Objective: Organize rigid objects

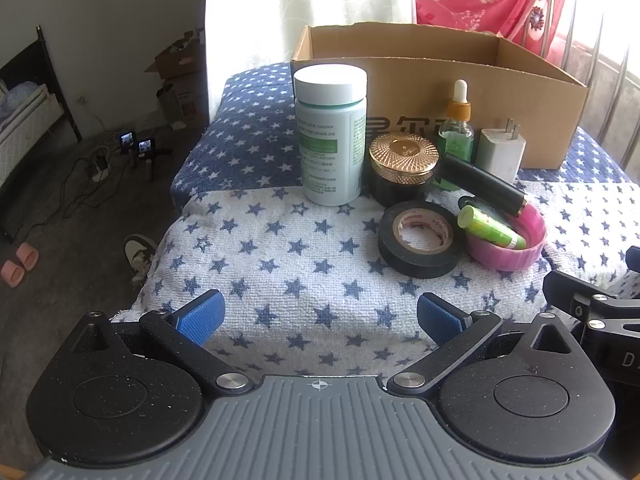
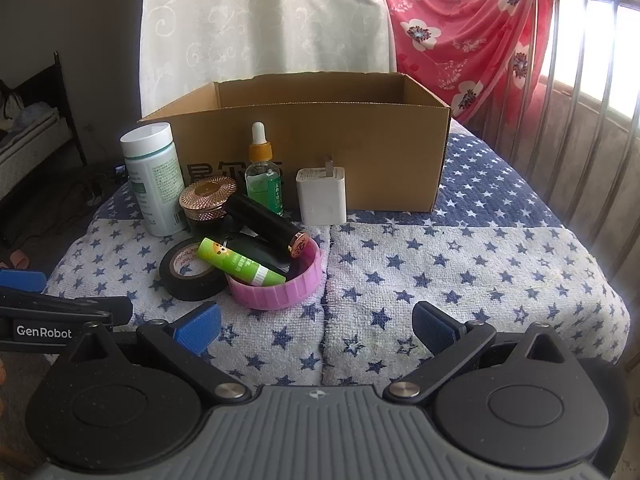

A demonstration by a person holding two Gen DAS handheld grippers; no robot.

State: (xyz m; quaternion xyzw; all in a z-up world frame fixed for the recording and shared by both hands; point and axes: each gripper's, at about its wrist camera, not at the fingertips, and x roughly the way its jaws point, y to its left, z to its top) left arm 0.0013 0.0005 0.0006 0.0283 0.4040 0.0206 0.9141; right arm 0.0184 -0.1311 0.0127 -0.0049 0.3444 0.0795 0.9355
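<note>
Left gripper [image 1: 318,316] jaws apart, empty; right gripper [image 2: 316,320] likewise; cardboard box [image 2: 320,160] behind cluttered items on bed [image 2: 460,264].

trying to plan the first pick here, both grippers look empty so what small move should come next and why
Probably ease the right gripper forward toward the white charger. Both it and the left gripper are open and empty, short of the cluster. The charger stands upright at the cluster's right edge, just in front of the cardboard box, apart from the piled pink lid and tape roll, so it looks the easiest to reach.
</note>
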